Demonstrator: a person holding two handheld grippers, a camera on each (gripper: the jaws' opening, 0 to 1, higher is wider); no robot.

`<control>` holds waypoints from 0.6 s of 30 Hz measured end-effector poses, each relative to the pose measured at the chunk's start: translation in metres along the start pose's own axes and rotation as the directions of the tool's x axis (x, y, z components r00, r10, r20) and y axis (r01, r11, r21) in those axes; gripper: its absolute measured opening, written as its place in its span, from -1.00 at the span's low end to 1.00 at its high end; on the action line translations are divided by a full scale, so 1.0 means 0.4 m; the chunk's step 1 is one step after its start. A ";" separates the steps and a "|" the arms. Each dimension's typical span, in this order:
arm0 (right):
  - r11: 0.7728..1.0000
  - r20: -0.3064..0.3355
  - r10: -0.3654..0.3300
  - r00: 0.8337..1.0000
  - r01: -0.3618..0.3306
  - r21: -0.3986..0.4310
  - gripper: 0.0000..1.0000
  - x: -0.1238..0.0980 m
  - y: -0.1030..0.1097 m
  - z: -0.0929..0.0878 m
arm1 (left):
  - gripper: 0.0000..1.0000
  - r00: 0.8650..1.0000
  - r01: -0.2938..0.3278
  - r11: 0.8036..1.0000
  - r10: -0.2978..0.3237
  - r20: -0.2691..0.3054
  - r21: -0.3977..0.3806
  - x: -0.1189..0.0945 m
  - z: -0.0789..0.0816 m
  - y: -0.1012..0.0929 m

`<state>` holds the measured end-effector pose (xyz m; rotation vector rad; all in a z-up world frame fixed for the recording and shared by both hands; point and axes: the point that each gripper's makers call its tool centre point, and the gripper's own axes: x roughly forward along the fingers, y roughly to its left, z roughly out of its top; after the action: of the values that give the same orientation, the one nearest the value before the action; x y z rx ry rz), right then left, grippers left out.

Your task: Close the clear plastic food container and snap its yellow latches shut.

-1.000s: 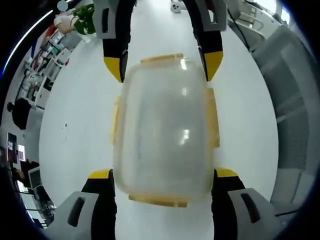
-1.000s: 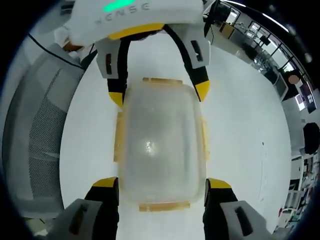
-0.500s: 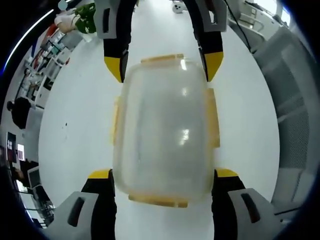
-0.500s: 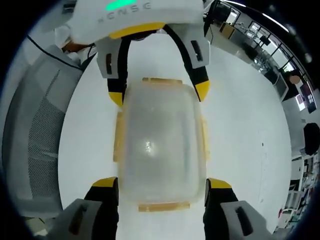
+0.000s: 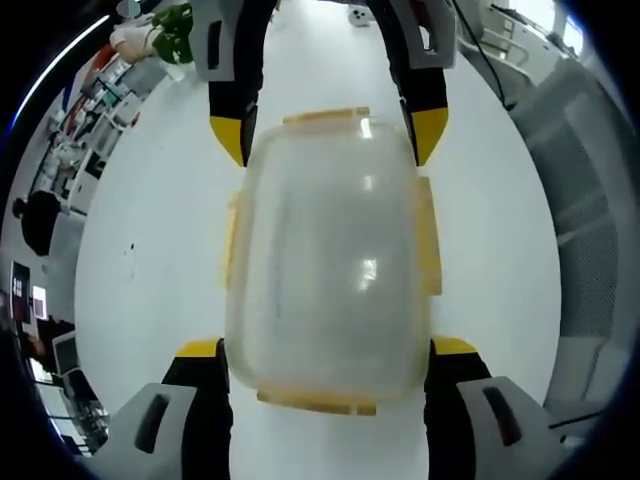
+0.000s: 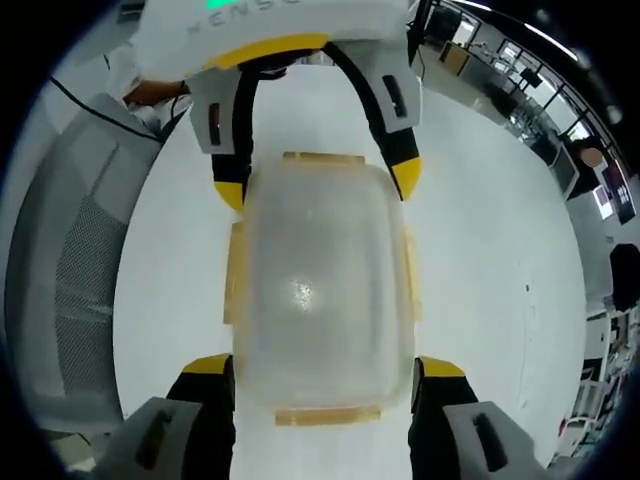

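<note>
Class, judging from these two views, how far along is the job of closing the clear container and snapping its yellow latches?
Done: the lid sits on the clear container, which rests on the white table. In hand: the left tongs and right tongs straddle opposite ends, jaws open beside the corners. Left: the yellow latches along the sides and ends; whether any has clicked shut cannot be told, so treat snapping them as still to do.

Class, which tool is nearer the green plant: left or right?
Right. The right tool straddles the container at the end toward the green plant. The left tool straddles the opposite end.
</note>
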<state>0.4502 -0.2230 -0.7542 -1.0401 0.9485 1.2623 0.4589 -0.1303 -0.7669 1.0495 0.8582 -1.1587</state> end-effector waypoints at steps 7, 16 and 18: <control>1.000 -0.004 -0.002 1.000 0.002 -0.002 0.40 0.003 -0.022 0.000 | 0.55 1.000 -0.006 1.000 0.006 -0.006 0.000 0.005 -0.001 0.019; 1.000 -0.002 -0.003 1.000 0.003 0.002 0.40 0.006 -0.050 -0.001 | 0.56 1.000 -0.005 1.000 0.005 -0.003 0.002 0.012 -0.001 0.048; 1.000 -0.003 -0.004 1.000 0.004 0.003 0.40 0.006 -0.055 0.000 | 0.56 1.000 -0.005 1.000 0.005 -0.005 0.003 0.015 -0.002 0.055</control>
<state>0.4725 -0.2227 -0.7547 -1.0414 0.9499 1.2564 0.4817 -0.1298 -0.7683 1.0568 0.8569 -1.1539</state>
